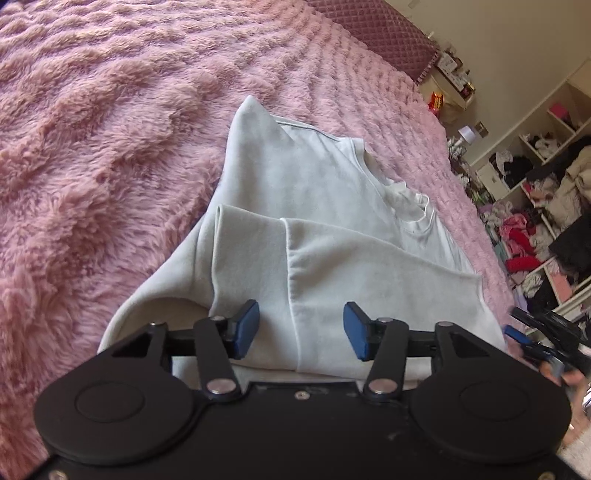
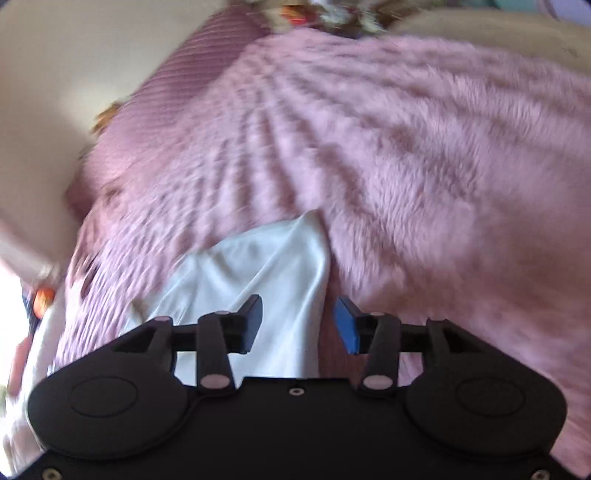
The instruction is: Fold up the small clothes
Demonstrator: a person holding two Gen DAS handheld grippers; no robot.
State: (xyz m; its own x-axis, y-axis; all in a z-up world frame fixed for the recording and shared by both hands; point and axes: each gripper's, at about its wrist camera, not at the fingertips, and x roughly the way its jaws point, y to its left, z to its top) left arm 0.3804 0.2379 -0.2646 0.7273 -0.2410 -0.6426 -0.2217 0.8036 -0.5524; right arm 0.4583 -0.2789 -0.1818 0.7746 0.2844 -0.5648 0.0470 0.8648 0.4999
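Fluffy pink blanket (image 1: 110, 147) over the bed, partly folded white top (image 1: 332, 206) directly on it.

Left tool (image 1: 301, 330), right tool (image 2: 298, 324): black linkage arms; blue finger pads (image 1: 245, 329); silver pivot screws.

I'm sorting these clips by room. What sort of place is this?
Most likely a bedroom: a fluffy pink blanket covers a bed with a padded headboard, and open shelves stuffed with clothes line the wall.
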